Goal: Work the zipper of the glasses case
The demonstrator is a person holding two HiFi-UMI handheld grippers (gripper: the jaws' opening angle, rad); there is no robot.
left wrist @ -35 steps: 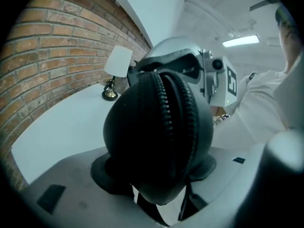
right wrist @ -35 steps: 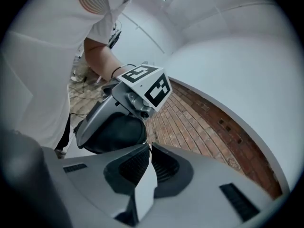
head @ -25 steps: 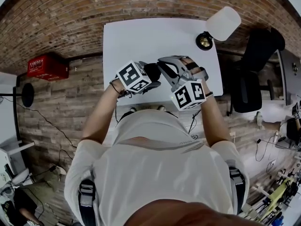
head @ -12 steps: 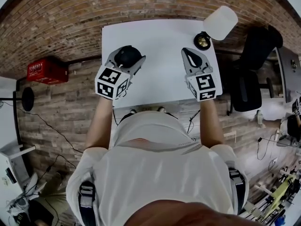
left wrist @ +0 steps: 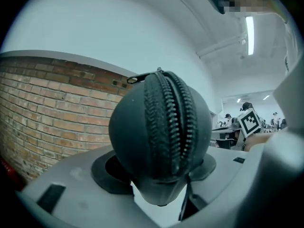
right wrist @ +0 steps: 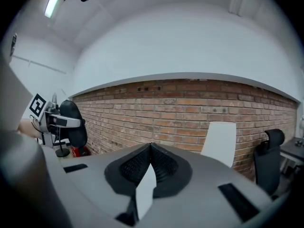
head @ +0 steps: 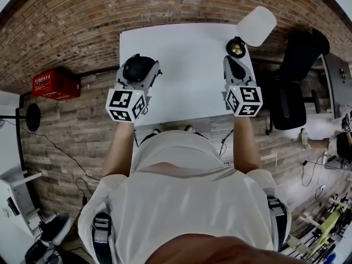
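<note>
Glasses case (left wrist: 159, 137), one (in left gripper (head: 138, 66))

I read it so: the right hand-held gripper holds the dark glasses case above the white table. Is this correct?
No. The left hand-held gripper holds the dark glasses case above the white table, as the left gripper view shows; the right hand-held gripper is shut on nothing.

Even, diffuse indoor light; ceiling tube (left wrist: 250, 34) glares; white bench (head: 187, 48) bright; fisheye bends and darkens all edges.
</note>
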